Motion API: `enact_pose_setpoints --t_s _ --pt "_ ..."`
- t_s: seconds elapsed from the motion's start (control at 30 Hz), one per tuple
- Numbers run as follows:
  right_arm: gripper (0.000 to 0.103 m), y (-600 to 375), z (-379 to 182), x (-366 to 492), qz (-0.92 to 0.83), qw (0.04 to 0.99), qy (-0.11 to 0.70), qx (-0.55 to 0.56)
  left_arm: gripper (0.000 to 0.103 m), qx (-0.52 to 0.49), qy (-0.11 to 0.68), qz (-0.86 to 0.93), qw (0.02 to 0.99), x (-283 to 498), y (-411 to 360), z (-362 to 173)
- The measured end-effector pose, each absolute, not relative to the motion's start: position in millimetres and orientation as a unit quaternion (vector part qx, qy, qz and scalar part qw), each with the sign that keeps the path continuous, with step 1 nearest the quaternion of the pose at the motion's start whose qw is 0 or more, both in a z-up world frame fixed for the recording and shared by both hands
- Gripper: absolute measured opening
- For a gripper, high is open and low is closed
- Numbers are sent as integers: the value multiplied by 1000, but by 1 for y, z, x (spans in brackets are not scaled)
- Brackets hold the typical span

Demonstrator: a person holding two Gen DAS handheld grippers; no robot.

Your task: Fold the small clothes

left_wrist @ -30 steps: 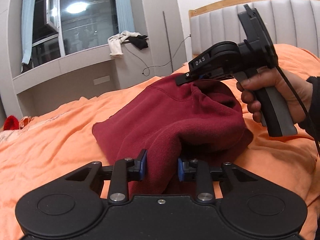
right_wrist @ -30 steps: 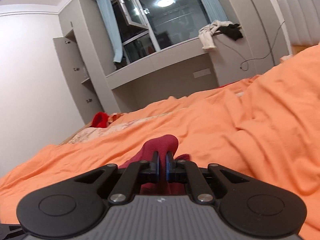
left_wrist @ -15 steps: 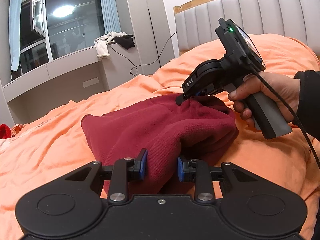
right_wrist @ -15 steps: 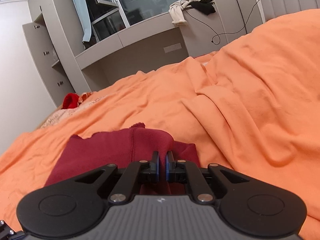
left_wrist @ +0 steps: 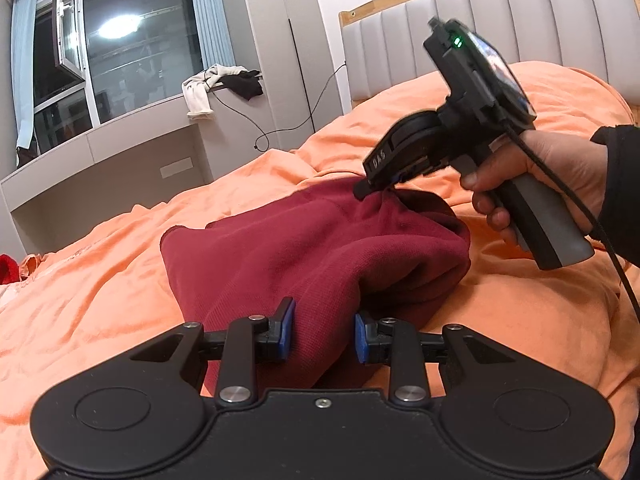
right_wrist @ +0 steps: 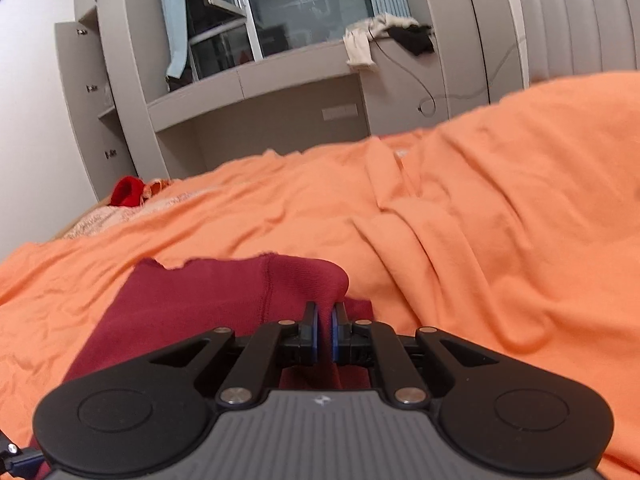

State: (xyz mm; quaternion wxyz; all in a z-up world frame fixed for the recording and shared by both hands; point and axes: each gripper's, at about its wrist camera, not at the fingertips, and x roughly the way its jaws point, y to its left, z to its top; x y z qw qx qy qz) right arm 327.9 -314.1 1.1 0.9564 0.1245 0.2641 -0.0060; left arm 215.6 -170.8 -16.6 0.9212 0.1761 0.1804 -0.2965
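A dark red knit garment lies bunched on the orange bedspread. My left gripper has its blue pads apart with a thick fold of the garment between them. My right gripper is shut on the garment's far edge. In the left wrist view the right gripper, held by a hand, pinches that edge just above the bed. The garment's underside is hidden.
A grey padded headboard stands behind the bed at the right. A grey window ledge carries a white cloth and a black cloth. A red item lies at the far left of the bed.
My right gripper has lowered the garment's edge toward the bed and moved it over the rest of the cloth. The raised fold has flattened. My left gripper has kept its place on the near fold.
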Motion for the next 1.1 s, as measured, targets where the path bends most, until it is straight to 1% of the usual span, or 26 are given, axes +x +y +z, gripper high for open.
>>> enact_pose_setpoints --t_s 0.13,0.23,0.3,0.37,0.4,0.43,0.47,0.5,0.53,0.57,0.67,0.7,0.77,0.83,0.97,1.1 --pt "10 -320 -7 328 -8 951 278 133 32 177 180 -297 921 215 -167 -17" --pt "22 -327 -3 320 -10 953 270 140 33 170 183 -301 920 217 -165 -15" --pt "46 -330 1 314 -7 954 264 145 37 159 186 -309 919 218 -161 -13" --pt "56 -334 5 310 -4 955 261 145 49 139 189 -323 917 219 -155 -10" --pt "61 -335 7 306 -2 955 259 143 53 126 188 -330 916 219 -151 -9" --pt "64 -338 8 304 -1 955 259 142 59 111 188 -338 916 219 -146 -8" --pt "72 -340 9 301 0 956 258 141 64 95 186 -345 915 219 -140 -6" --pt "79 -341 11 296 2 957 256 140 67 80 184 -351 915 218 -135 -4" --pt "82 -342 12 291 3 957 254 139 72 67 183 -353 915 218 -132 -3" --pt "87 -343 13 287 4 958 252 137 77 54 181 -355 916 218 -128 -1" --pt "98 -342 16 269 13 962 243 127 86 16 173 -349 921 220 -119 6" --pt "102 -341 17 263 18 963 239 121 87 5 172 -344 923 222 -117 9" --pt "103 -336 20 253 28 966 233 106 94 -21 171 -329 929 226 -112 13" --pt "103 -328 21 243 37 970 225 84 99 -41 168 -304 937 231 -107 16" --pt "103 -313 25 223 69 977 195 44 102 -57 180 -248 950 243 -99 16" --pt "103 -292 28 210 127 977 173 -12 102 -107 215 -212 947 261 -84 12"
